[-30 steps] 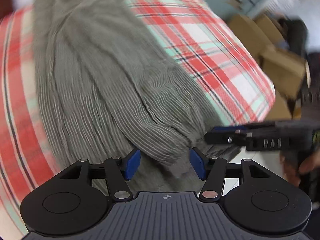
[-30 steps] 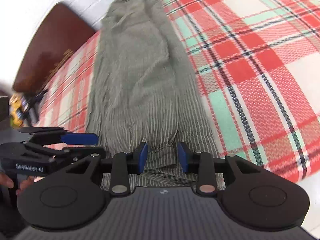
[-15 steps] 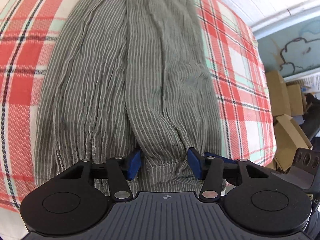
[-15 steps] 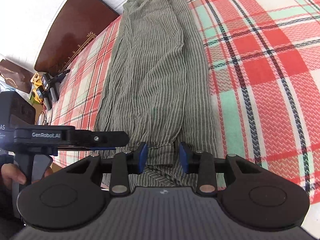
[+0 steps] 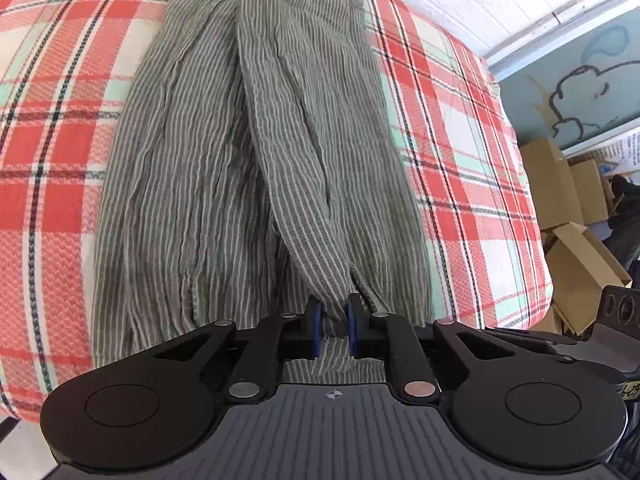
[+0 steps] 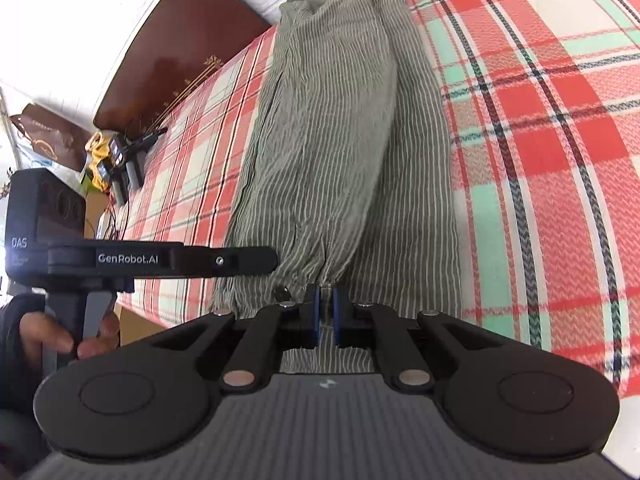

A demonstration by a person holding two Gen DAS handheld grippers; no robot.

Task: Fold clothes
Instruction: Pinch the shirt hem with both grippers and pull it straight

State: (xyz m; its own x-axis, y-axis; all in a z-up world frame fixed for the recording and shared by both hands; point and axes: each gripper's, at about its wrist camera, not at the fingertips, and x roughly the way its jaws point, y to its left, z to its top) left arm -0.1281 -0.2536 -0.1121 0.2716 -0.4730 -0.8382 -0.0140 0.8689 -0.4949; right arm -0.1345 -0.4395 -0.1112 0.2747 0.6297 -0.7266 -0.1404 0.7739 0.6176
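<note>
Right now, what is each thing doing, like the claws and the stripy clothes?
Left claw: closing, pads pinching the near hem of the stripy clothes.
Right claw: closing, pads pinching the same hem close beside it.
Stripy clothes: lying long on the bed, wrinkled, one layer folded over the middle, not yet folded short.
Checked blanket: spread flat under the clothes.
Cardboard boxes: piled beside the bed.
</note>
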